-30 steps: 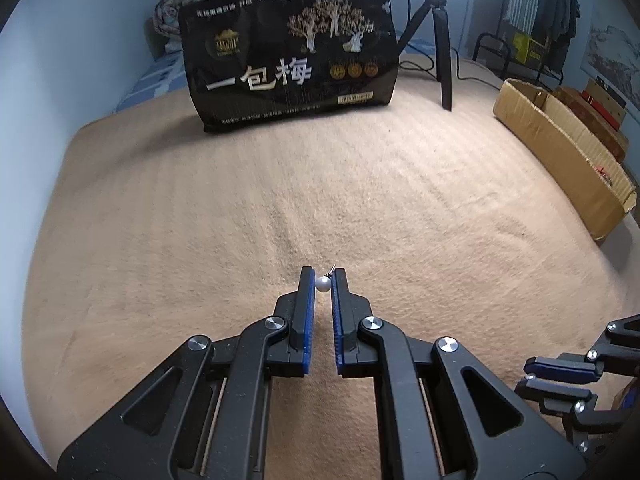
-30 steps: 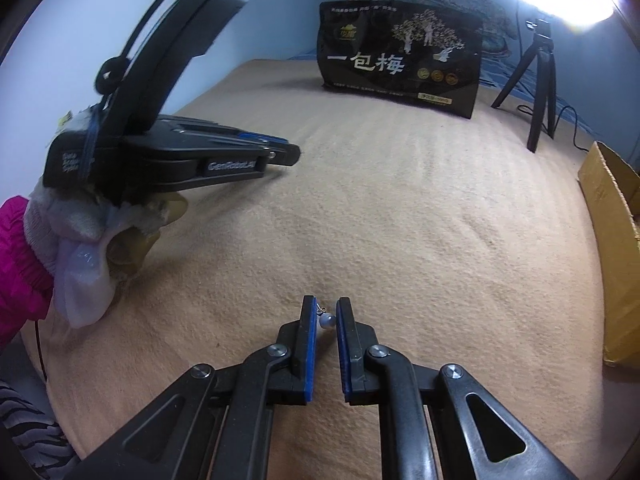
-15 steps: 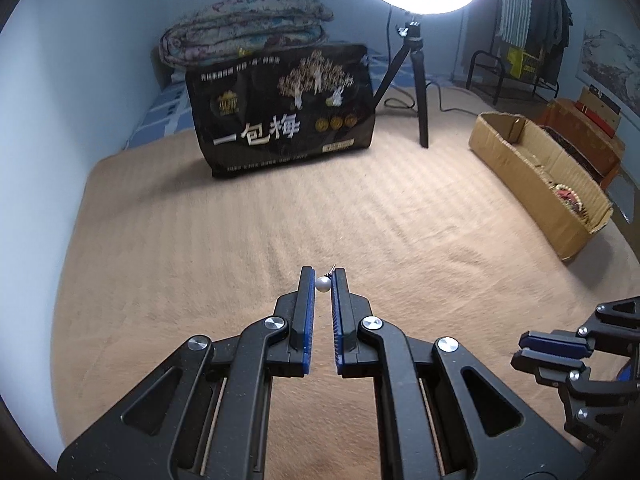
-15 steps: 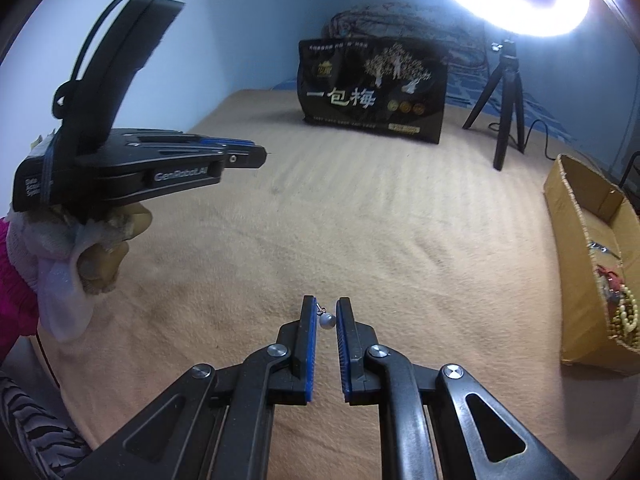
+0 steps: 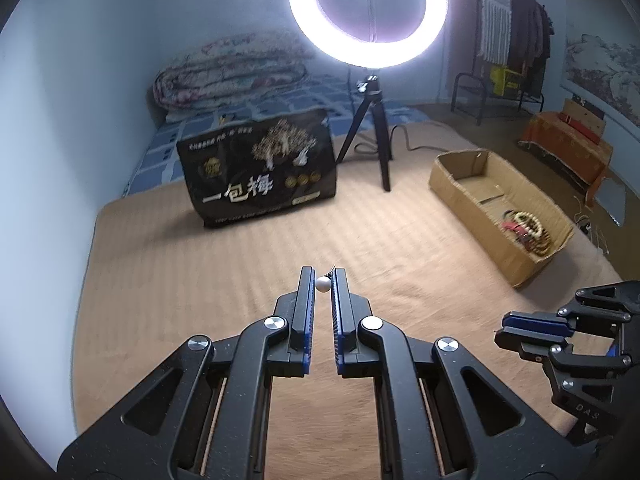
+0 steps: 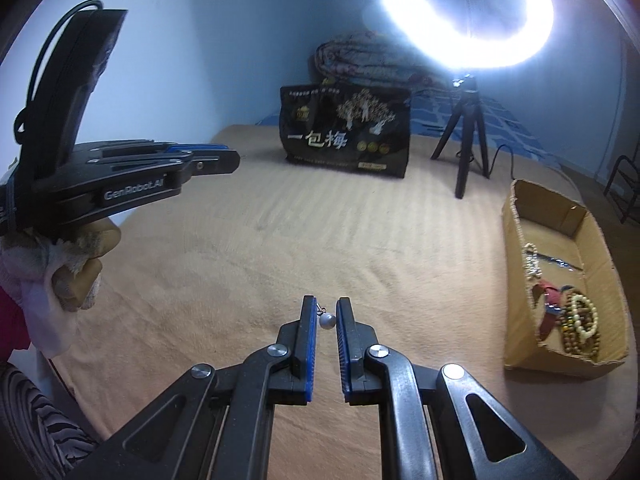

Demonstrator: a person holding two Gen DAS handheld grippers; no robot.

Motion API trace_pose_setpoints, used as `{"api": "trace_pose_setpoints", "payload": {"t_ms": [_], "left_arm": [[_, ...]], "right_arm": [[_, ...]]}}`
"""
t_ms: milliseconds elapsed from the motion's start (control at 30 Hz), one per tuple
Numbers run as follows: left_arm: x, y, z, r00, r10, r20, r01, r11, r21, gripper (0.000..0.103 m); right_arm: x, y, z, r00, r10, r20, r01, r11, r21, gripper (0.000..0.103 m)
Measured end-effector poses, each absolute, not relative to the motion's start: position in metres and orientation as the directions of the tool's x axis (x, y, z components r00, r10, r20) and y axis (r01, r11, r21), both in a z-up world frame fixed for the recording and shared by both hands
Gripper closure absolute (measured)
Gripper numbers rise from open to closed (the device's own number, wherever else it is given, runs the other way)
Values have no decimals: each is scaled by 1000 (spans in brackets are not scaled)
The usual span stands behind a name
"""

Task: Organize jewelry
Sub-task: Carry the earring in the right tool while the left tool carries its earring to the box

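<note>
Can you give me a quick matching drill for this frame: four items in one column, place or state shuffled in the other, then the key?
Items:
1. left hand-held gripper
2. cardboard box
3. black printed bag
4. ring light

Place or state:
A. stands upright at the far end of the tan blanket
B. shut on a pearl earring
C. lit, on a black tripod
D. holds bead bracelets at its near end

Pairs: 1-B, 2-D, 3-A, 4-C
</note>
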State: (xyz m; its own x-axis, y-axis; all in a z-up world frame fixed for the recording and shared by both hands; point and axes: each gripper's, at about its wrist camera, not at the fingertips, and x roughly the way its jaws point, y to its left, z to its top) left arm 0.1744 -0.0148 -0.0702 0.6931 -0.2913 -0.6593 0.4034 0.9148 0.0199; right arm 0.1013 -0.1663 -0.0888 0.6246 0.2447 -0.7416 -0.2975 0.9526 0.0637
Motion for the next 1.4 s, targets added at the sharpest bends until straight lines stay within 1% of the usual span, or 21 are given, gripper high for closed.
{"api": "trace_pose_setpoints", "payload": {"t_ms": [333,767,1033,1400], "left_arm": [[150,-46,-33,714,-336,-614,439,898,20,97],[129,-104,-6,708,-409,-576,511,860,18,97],[126,-142,-2,690,-449,-568,545,838,-1,97],[132,-175,-14,667,-472,-576,555,831,-38,97]], "right_arm": [[84,-208,-53,678,221,-701,-243,967,70,96],[69,-271,-17,735,160,-659,-158,985,63,96],[66,-304,-5,750,126,-649,-114,992,61,96],[80,-344,-3,744,90,-662,-70,996,57,96]]}}
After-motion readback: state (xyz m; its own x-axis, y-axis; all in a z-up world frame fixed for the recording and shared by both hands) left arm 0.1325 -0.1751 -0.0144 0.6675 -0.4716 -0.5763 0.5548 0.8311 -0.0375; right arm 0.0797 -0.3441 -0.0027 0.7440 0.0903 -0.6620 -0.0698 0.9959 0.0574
